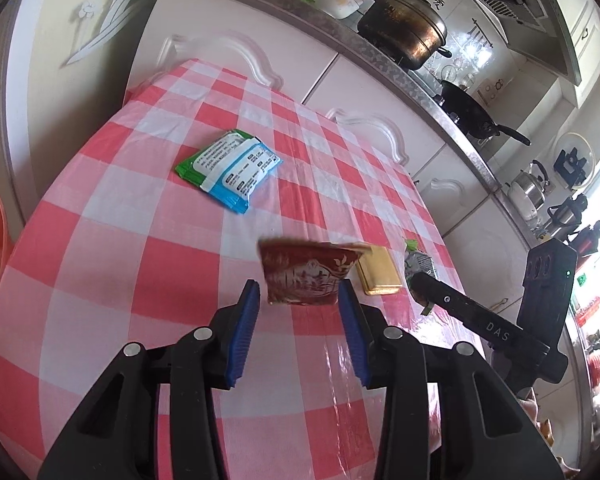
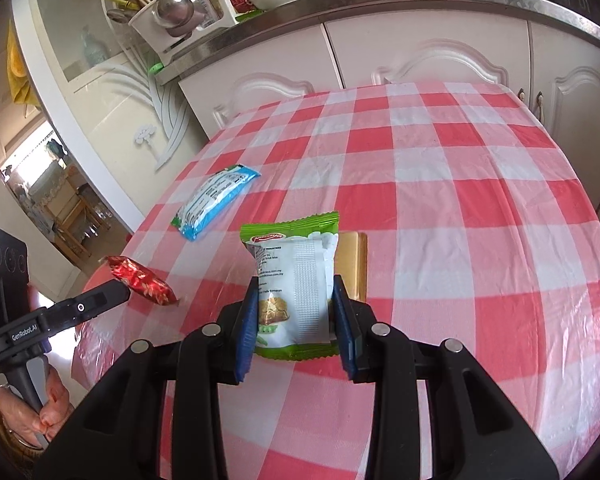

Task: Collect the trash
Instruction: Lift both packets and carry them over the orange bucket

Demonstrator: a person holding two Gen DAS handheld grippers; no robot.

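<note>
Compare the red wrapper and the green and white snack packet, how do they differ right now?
The red wrapper is dark red with pale patterning; the green and white snack packet has green edges and a white printed panel. The red wrapper sits between the left gripper fingers; the snack packet sits between the right gripper fingers. Both are crinkled food packaging above the checked tablecloth.
</note>
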